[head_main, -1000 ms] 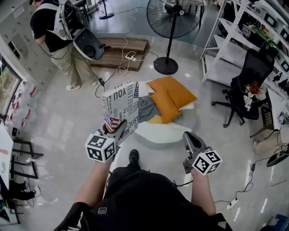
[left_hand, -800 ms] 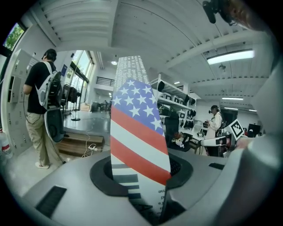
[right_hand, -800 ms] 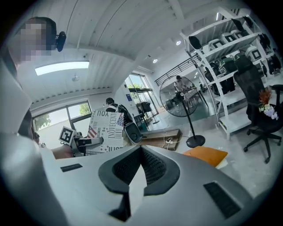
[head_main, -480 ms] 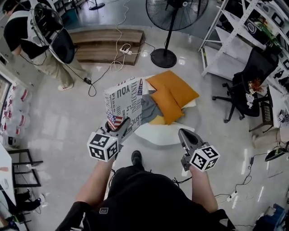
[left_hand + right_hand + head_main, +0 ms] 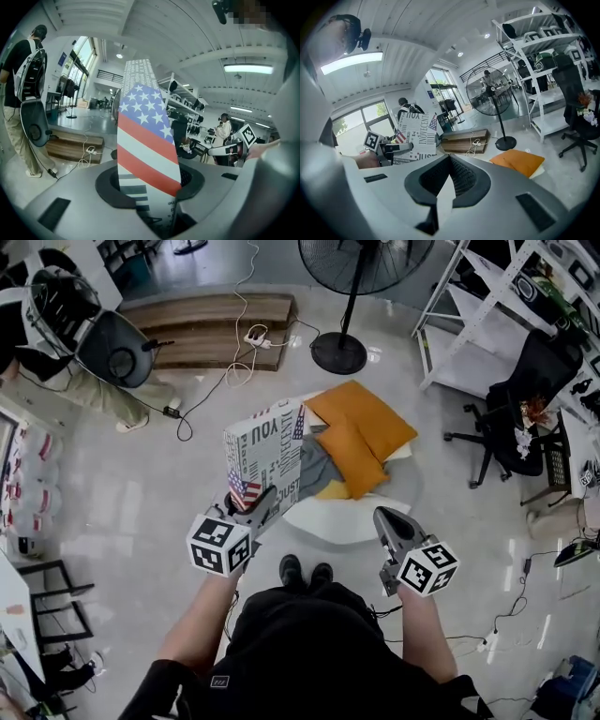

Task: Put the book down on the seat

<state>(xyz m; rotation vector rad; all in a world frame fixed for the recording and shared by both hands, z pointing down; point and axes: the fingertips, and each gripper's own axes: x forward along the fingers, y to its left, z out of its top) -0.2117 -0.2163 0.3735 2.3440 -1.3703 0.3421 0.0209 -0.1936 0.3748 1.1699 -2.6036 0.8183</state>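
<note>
Left gripper (image 5: 248, 510) clamps the flag-printed book (image 5: 267, 454) upright in the air by the cushioned seat's (image 5: 339, 521) near left edge, right gripper (image 5: 389, 524) closed on nothing; setting it down is not yet done.

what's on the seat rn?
Two orange cushions and a grey cloth lie on the white seat. The book, held in the left gripper, hides the seat's left part.

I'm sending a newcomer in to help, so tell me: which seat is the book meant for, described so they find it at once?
Start at the tall black pedestal fan. Just in front of its base sits a low round white seat, right ahead of the person's feet. Unlike the black office chair by the shelves, it is piled with orange cushions.
</note>
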